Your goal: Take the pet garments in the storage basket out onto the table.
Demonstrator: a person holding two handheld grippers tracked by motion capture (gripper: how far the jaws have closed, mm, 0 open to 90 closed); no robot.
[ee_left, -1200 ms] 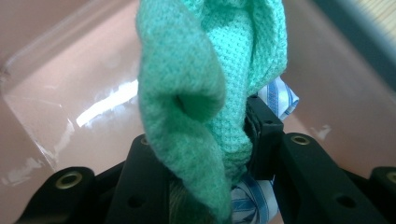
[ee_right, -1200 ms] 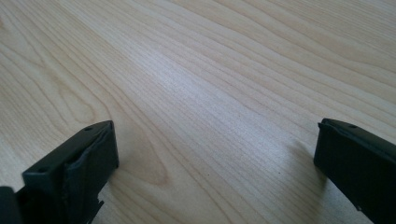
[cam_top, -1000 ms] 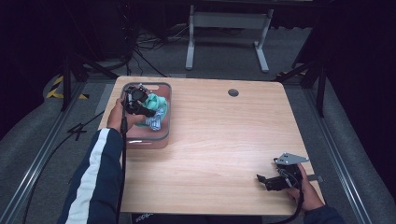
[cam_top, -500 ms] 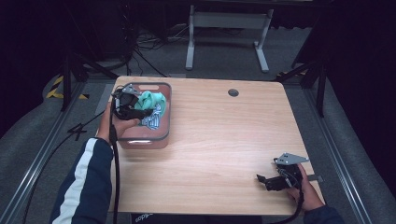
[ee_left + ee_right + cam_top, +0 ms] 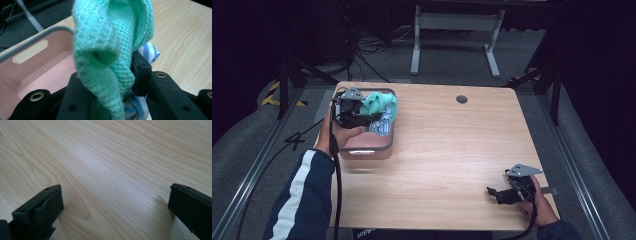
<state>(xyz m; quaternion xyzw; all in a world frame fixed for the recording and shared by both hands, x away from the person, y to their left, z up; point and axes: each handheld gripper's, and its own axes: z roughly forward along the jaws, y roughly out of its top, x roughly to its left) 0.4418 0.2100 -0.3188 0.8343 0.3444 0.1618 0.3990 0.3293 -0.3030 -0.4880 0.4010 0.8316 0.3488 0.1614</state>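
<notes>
At the far left corner of the table, the left gripper is above the pink bin and its jaws are closed on a green cloth. In the high view the cloth is a small bunch over the bin, with a blue striped cloth just below it inside the bin. The left gripper view gives more detail: the green cloth has a knitted waffle texture, it is folded and stands up between the two black jaws, which press it from both sides. Behind the right jaw a corner of the blue striped cloth appears, and on the left the pink inner wall of the bin with its handle slot is visible.

Near the front right edge of the table, the right gripper is in the person's hand, well apart from the bin. The right gripper view shows its jaws wide apart, with bare wood between them.
</notes>
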